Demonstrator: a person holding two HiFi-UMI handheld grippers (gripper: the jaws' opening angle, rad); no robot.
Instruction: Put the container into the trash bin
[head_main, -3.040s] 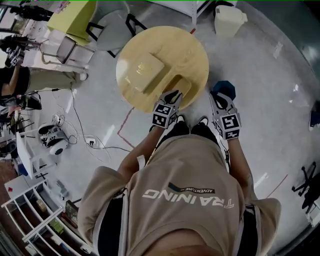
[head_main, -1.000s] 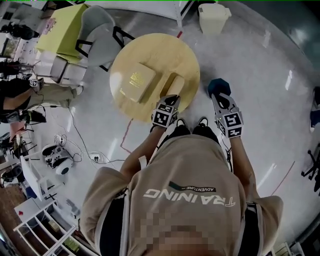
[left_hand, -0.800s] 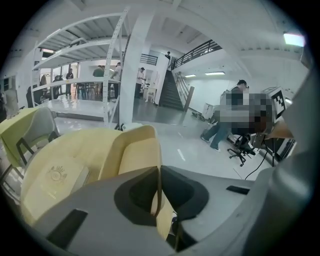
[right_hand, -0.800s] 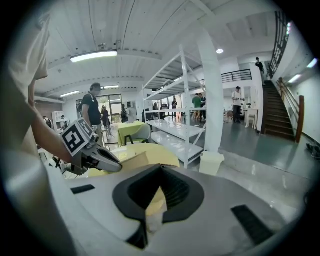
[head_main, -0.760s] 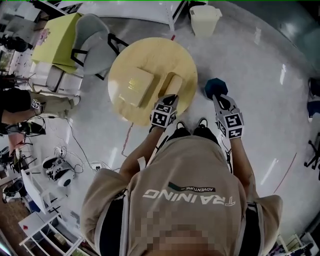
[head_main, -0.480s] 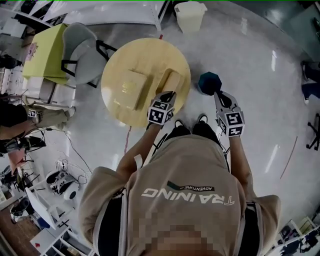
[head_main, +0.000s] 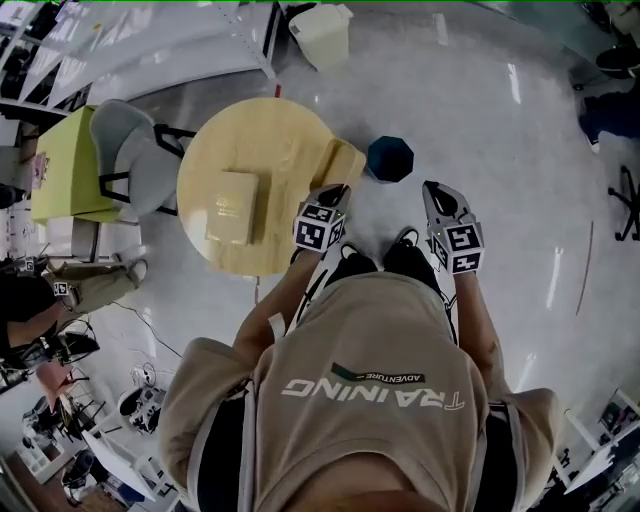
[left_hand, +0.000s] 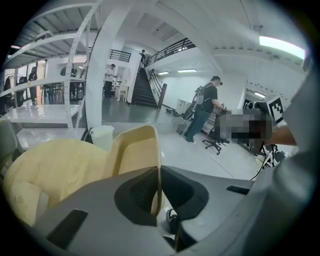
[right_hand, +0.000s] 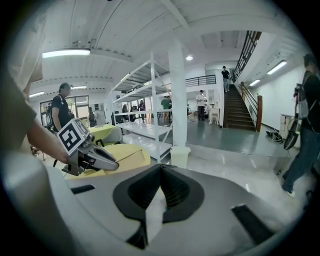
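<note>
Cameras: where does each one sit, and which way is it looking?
Head view: on the person's head, looking steeply down at table, trash bin, left gripper, right gripper, own shirt and shoes.
Left gripper view: on the left gripper, looking along jaws shut on the container; own arm at right.
Right gripper view: on the right gripper, looking along closed, empty jaws; own left hand shows.
Shared: head and right gripper views both show the container in the left gripper.

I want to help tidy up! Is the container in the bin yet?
Not yet. Done: the left gripper is clamped on the container by its wall. In hand: it pokes past the table edge, near the trash bin. Left: drop it in.
</note>
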